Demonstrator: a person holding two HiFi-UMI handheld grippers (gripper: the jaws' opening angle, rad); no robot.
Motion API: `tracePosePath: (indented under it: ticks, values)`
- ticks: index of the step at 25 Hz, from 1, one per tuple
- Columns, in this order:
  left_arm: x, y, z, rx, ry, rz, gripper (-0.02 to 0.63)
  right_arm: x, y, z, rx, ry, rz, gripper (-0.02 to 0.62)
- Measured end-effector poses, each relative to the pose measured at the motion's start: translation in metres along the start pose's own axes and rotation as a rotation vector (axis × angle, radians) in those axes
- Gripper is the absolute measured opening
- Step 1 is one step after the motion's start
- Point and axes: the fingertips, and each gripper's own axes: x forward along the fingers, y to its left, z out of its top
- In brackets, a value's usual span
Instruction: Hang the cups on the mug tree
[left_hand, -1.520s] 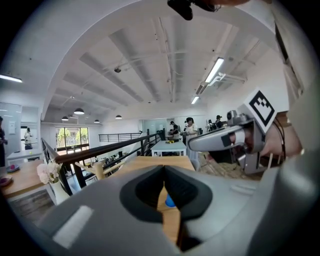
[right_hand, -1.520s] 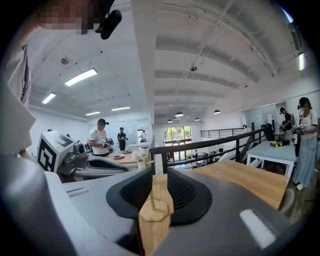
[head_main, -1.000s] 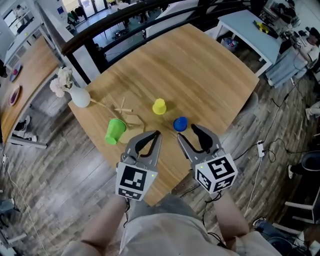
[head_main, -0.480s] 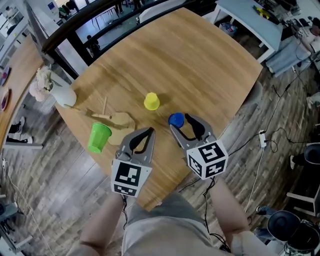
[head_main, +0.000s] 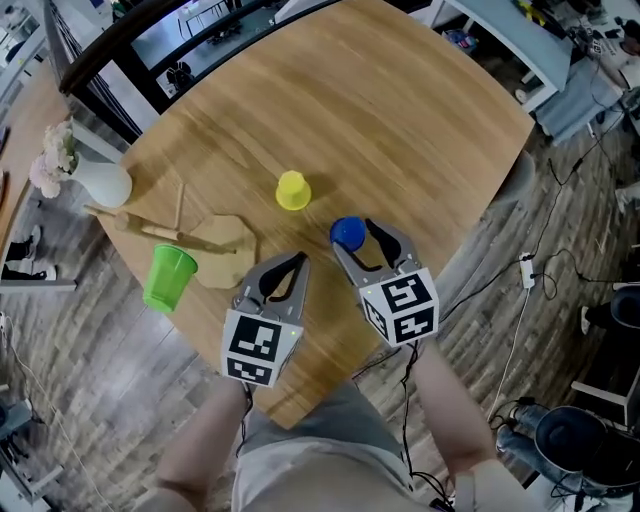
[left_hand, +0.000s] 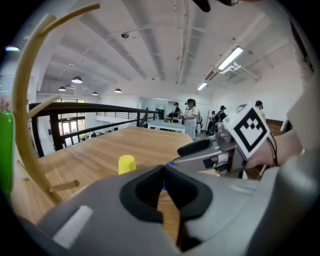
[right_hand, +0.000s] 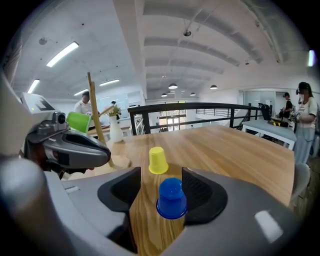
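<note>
Two grippers are held low over the near edge of a pale wooden worktop (head_main: 400, 110). The left gripper (head_main: 297, 262) has its fingers clenched together with nothing between them; in its own view the two dark pads meet in a thin seam. The right gripper (head_main: 358, 240) has fingers that have just been opening and now stand spread wide. A blue cup (right_hand: 171, 198) stands upside down on the worktop between them. It is nearer the right finger, with bare wood showing on its left side, and whether it touches the right finger I cannot tell. A yellow cup (head_main: 292, 190), also upside down, stands a little farther out on the worktop, near the blue one but apart from it. To the left stands the wooden mug tree (head_main: 230, 238), its flat base on the worktop just beside the left gripper. A green cup (head_main: 168, 277) sits tilted on one of its pegs, above the worktop. Beyond the tree, near the worktop's far left edge, is a white vase (head_main: 100, 183) with pale flowers.
</note>
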Motion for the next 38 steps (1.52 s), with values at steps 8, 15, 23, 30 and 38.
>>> tracePosePath:
  ticks: [8, 15, 23, 30, 38]
  values:
    - [0.019, 0.005, -0.027, -0.002, 0.042, 0.003, 0.003, 0.024, -0.011, -0.031, 0.011, 0.025, -0.022, 0.255]
    - [0.024, 0.000, -0.036, 0.003, 0.040, -0.018, 0.003, 0.039, -0.018, -0.048, -0.009, 0.050, -0.042, 0.255]
    - [0.014, 0.016, -0.047, -0.037, 0.063, 0.013, 0.003, 0.036, -0.019, -0.059, 0.020, 0.059, -0.057, 0.233]
    - [-0.004, 0.015, -0.028, -0.020, 0.036, 0.015, 0.003, 0.014, -0.007, -0.039, 0.040, 0.030, -0.058, 0.232]
    - [-0.048, 0.004, 0.007, -0.024, 0.009, 0.011, 0.003, -0.037, 0.025, 0.016, 0.010, -0.003, -0.036, 0.230]
